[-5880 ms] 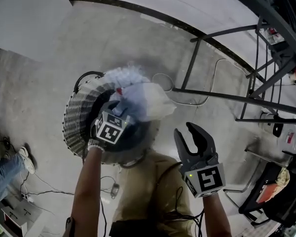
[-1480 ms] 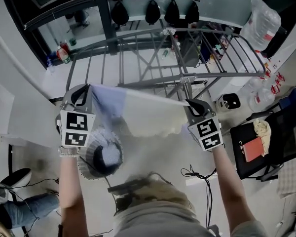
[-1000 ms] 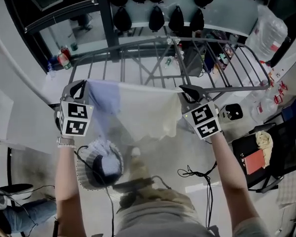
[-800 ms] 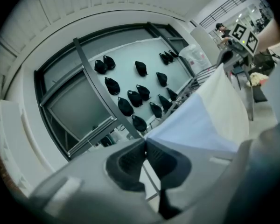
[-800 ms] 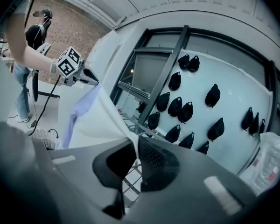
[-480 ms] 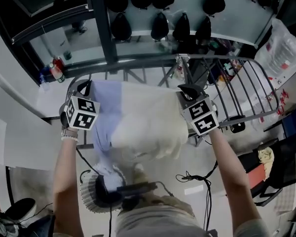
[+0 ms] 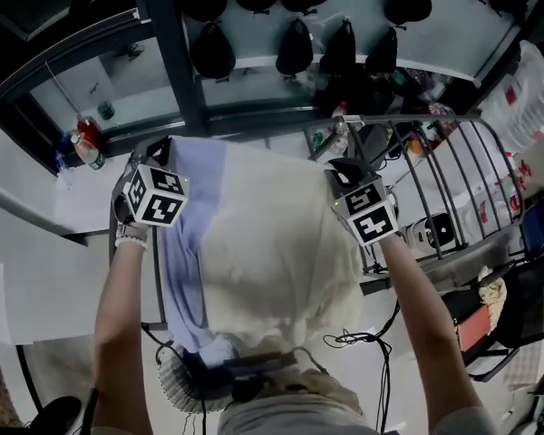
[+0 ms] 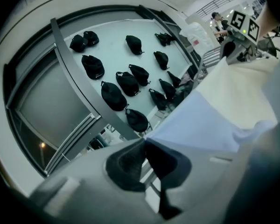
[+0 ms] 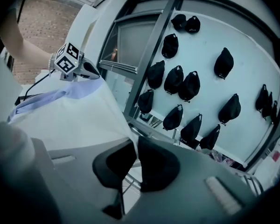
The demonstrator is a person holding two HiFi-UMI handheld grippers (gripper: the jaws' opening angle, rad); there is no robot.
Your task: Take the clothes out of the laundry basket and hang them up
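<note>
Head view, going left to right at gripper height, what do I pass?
Red bottle → left gripper → cloth → right gripper → drying rack.

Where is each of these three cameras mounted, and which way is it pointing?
Head view: on the person's head, tilted steeply down; shows both forearms, with left tongs and right tongs stretching a cream-and-blue garment at the drying rack.
Left gripper view: rides the left tongs, looks along its shut jaws at black caps on the wall.
Right gripper view: rides the right tongs, looks along its shut jaws at that wall; left forearm shows.
Shared: both gripper views show garment, caps, opposite tongs.
</note>
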